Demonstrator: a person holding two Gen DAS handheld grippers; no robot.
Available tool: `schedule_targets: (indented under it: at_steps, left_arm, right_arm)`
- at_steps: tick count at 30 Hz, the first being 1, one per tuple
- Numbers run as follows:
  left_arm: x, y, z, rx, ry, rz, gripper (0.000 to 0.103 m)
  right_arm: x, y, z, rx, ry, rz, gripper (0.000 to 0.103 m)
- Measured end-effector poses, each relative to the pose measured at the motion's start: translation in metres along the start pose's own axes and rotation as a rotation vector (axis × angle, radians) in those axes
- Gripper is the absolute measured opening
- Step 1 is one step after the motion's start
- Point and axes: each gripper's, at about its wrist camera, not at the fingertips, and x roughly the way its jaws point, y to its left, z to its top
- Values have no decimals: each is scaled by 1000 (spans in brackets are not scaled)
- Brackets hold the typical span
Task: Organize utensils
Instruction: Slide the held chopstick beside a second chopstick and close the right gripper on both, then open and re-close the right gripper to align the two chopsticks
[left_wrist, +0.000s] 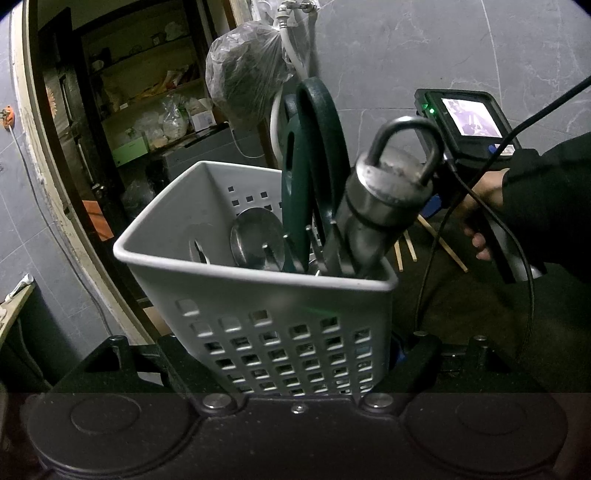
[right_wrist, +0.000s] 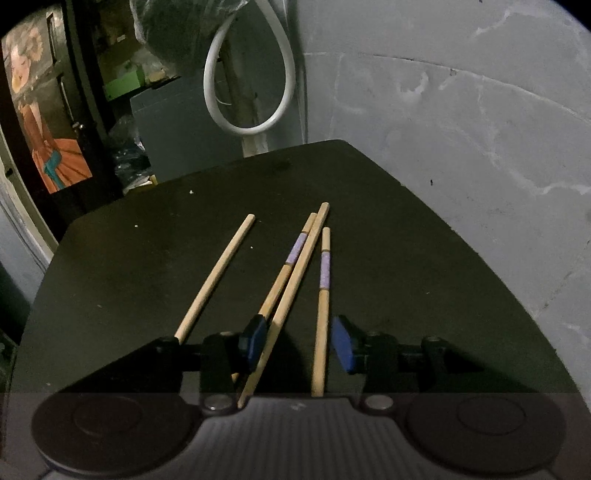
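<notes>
White plastic basket (left_wrist: 280, 306) in left claw (left_wrist: 295, 369); right claw (right_wrist: 298, 341) parted astride chopsticks (right_wrist: 295, 273).

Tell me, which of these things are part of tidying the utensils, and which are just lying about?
Part of the job:
- white perforated caddy, clamped by the left gripper
- green-handled scissors and steel tool standing in it
- four wooden chopsticks on the dark table
- right gripper, open over two chopsticks

Just lying about:
- plastic bag
- white hose
- shelves

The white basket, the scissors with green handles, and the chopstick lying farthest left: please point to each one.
white basket (left_wrist: 258, 295), left wrist view, on its front wall below the rim.
green-handled scissors (left_wrist: 317, 147), left wrist view, on the handle loop.
leftmost chopstick (right_wrist: 218, 275), right wrist view, on the middle of its shaft.
</notes>
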Motion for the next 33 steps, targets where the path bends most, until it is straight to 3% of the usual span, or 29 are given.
schedule_targets:
  at_steps: [7,9,11,28,33]
  left_arm:
    - [0,0,0,1,0,0,84]
    - [0,0,0,0,-1,0,84]
    - [0,0,0,1,-1,0,84]
    - [-1,0,-1,9,-11,-10,84]
    - [-2,2,-2,14,-11,-17,84]
  right_arm:
    - [1,9,0,-85,15,-27,43]
    - [-3,9,-1,-99,21,-33,20]
    - [-7,8,-3,-106,32,-37,15]
    - [-102,-41,-69,-148,139,79,14]
    - [-122,-48,-89,-168,120,115,16]
